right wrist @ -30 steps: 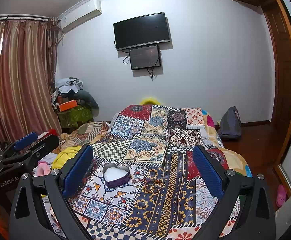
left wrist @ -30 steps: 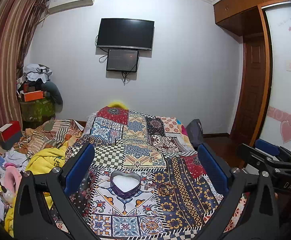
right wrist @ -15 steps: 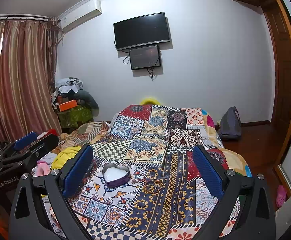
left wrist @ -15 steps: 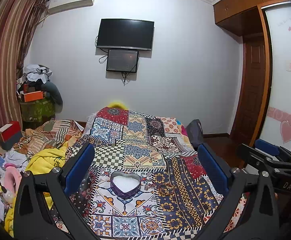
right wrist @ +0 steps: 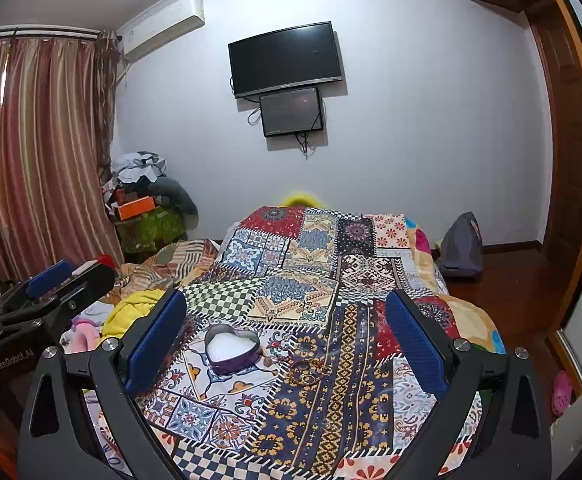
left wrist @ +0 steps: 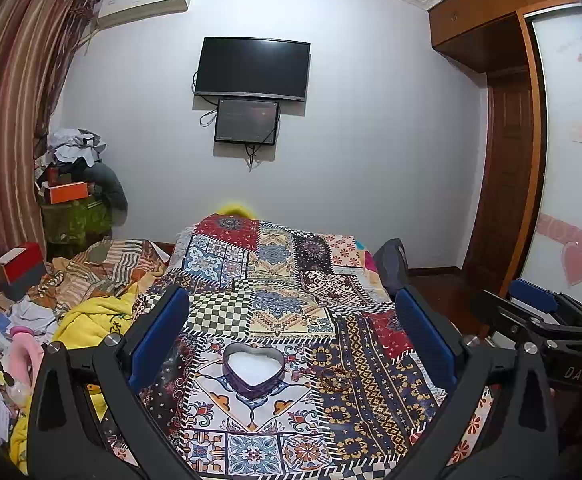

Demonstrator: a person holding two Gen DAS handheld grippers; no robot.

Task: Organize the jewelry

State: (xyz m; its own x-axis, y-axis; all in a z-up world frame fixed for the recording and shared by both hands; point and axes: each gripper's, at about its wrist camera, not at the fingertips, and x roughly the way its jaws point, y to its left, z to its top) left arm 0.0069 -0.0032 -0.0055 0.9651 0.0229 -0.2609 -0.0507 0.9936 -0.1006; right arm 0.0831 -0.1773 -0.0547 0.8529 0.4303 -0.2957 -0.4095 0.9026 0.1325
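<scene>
Lower centre of frame, heart-shaped box (left wrist: 253, 371) awaits bracelets (left wrist: 335, 376) beside it; left gripper (left wrist: 291, 336) and right gripper (right wrist: 283, 332) wide open, empty.

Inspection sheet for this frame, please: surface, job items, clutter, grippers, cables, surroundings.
Surface: patchwork patterned bedspread, lying flat.
Job's things: open purple heart-shaped box with white lining; loose pile of gold rings and bangles beside it, outside the box.
Clutter: yellow blanket, heaped clothes and boxes in the corner.
Grippers: left gripper and right gripper open, holding nothing, above the bed.
Cables: dangling under the wall-mounted black television.
Surroundings: striped curtains, wooden door.
</scene>
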